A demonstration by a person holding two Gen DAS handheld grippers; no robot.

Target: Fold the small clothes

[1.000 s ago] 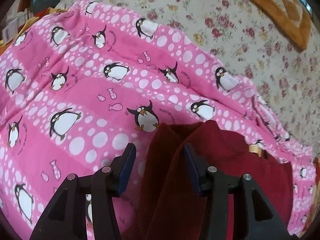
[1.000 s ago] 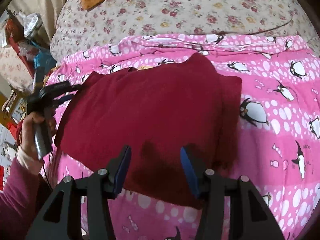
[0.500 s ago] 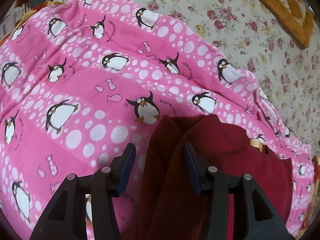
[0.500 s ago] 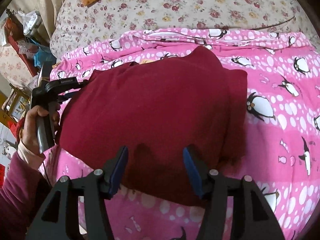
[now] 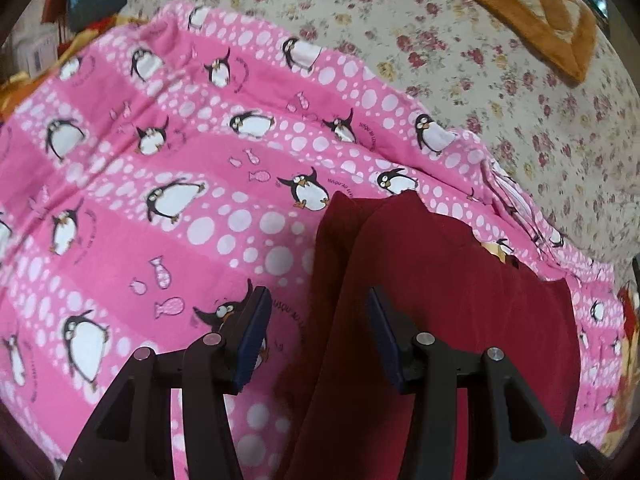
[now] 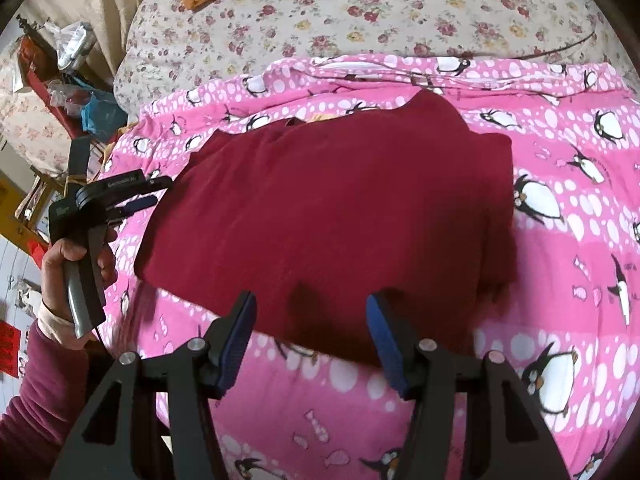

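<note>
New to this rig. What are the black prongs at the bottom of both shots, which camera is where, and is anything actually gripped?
No robot arm here: a person carries a handheld two-finger gripper in each hand, with a fisheye camera on each looking along its fingers. The black prongs with blue pads are those fingers.

The left wrist view shows the left gripper; the right wrist view shows the right gripper, and also the left hand holding the other tool at the picture's left edge.

A dark red garment lies partly folded on a pink penguin blanket, spread over a floral bedcover.

Both grippers stand open. Nothing is gripped; the right one's jaws have just been opening, with nothing pinched between them.
</note>
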